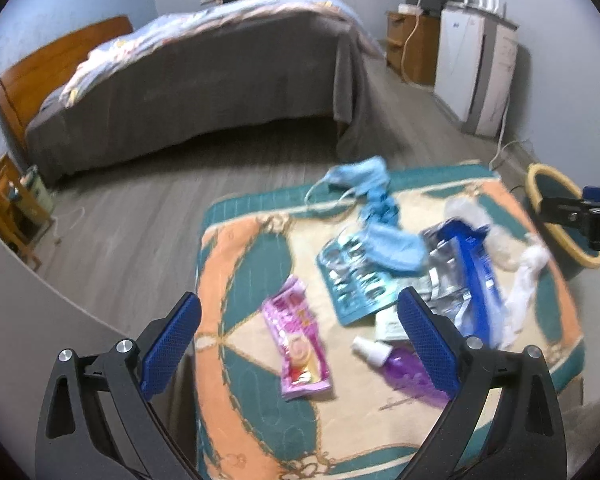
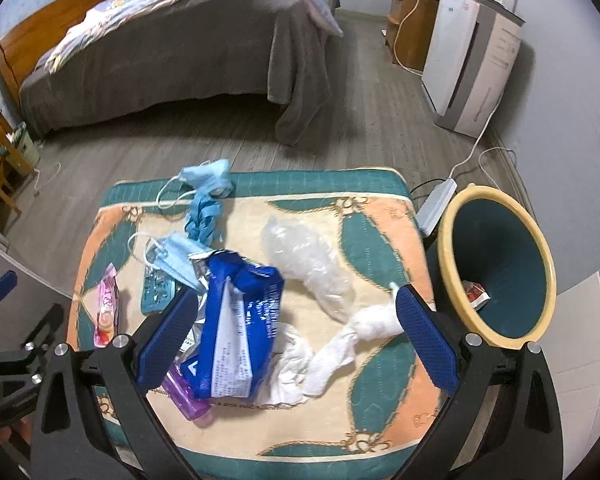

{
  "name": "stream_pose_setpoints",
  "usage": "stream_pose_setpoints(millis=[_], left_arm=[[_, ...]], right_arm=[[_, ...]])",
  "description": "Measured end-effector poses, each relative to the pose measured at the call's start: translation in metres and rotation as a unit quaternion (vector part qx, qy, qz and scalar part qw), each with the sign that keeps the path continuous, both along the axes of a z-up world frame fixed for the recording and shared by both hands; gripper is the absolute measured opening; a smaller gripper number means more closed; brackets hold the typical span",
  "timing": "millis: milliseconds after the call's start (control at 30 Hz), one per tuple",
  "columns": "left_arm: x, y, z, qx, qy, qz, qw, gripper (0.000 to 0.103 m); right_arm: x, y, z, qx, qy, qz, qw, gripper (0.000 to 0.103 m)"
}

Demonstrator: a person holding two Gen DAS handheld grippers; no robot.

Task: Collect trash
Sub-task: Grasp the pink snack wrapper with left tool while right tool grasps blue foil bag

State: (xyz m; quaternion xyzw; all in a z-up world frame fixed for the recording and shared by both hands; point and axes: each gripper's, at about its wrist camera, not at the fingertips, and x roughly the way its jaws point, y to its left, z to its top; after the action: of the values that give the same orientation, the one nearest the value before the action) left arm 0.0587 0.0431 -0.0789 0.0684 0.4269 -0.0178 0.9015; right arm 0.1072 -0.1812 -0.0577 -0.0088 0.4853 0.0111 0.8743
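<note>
On the patterned cushion (image 2: 364,412) in the middle of the bedroom floor lies a scatter of trash, and both claws hang over its near edge. The left claw (image 1: 300,344) is spread wide and empty above the pink candy wrapper (image 1: 298,350), which lies flat near the cushion's left side. The right claw (image 2: 296,340) is also wide and holds nothing; between its fingers sit the crumpled blue packet (image 2: 240,328) and a twisted white tissue (image 2: 340,352).

Toward the far edge lie blue face masks (image 2: 204,184), a blister pack (image 2: 156,286) partly under one mask, and a clear plastic bag (image 2: 304,260) near the middle. A small purple bottle (image 2: 184,394) pokes out from under the blue packet at the near edge. The bin (image 2: 496,264) stands just beside the cushion's right edge, with one small item already inside.

Everything here looks light. The wrappers and bag are thin and likely slippery, so pinching a raised fold or crumpled edge seems best; the flat pink wrapper may need nipping at its end. The tissue is soft and should bunch easily at its thick middle.
</note>
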Motion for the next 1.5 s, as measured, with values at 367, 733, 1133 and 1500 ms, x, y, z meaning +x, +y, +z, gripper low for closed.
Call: stream_pose_setpoints(millis=[367,733,1133,1500], left_arm=[[0.022,0.021,-0.059,-0.007,0.063,0.027,0.9976,0.097],[0.039,0.028,-0.097,-0.035,0.114,0.033,0.9923,0.094],[0.042,0.022,-0.117,-0.025,0.158,0.019,0.9869,0.043],[0.035,0.023,-0.091,-0.012,0.110,0.029,0.9934,0.018]], right_arm=[[0.017,0.030,-0.041,-0.004,0.047,-0.005,0.999,0.097],[0.026,0.047,-0.078,-0.006,0.099,0.010,0.995,0.095],[0.024,0.058,-0.080,0.003,0.114,0.053,0.992,0.023],[0.016,0.051,-0.055,0.002,0.081,0.061,0.995,0.016]])
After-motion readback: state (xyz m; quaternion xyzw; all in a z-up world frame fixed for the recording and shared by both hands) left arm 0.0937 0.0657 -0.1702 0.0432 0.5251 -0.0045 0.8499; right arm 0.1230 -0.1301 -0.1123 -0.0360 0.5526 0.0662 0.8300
